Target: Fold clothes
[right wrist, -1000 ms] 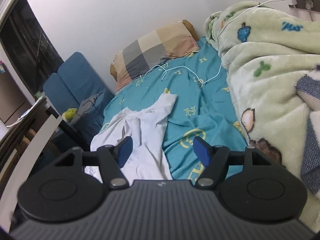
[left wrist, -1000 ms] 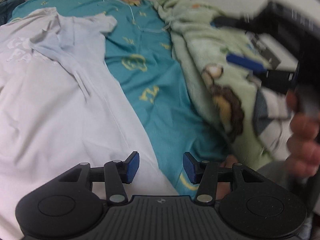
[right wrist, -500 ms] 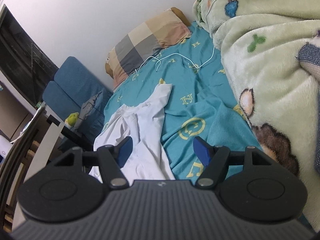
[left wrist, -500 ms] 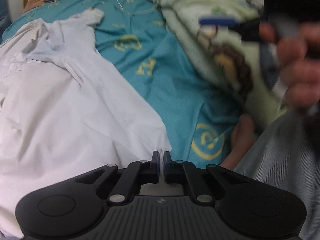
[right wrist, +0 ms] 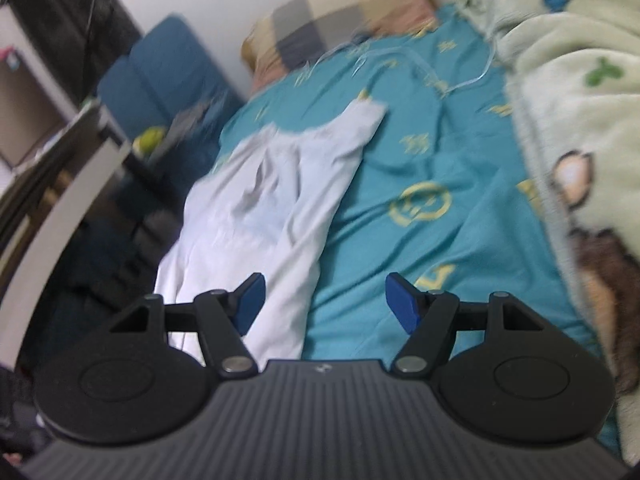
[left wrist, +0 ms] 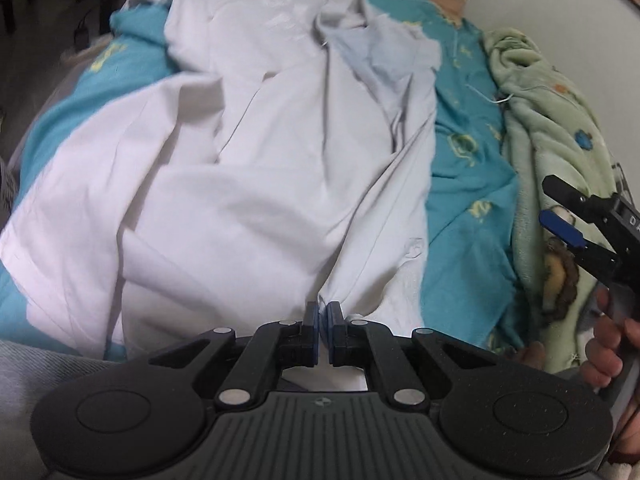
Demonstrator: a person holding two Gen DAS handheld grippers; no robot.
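We see the left gripper (left wrist: 323, 312) with its blue pads pressed together on a pinch of the white shirt (left wrist: 256, 168), right at the hem nearest the camera, where the cloth gathers into folds that run toward the pinch. The shirt lies rumpled across the teal bedsheet (left wrist: 464, 208), which is printed with yellow figures, and one sleeve (right wrist: 356, 128) points toward the checked pillow (right wrist: 340, 28) at the head of the bed. To the shirt's right a pale green blanket (left wrist: 536, 128) with cartoon animals is heaped along the wall side. We find the right gripper (right wrist: 325, 300) spread wide with nothing between its pads, hovering over the shirt's edge and the sheet; in the left wrist view it shows at the right edge, above the blanket, held in a hand (left wrist: 612, 344). A white cable (right wrist: 404, 60) trails across the sheet near the pillow.
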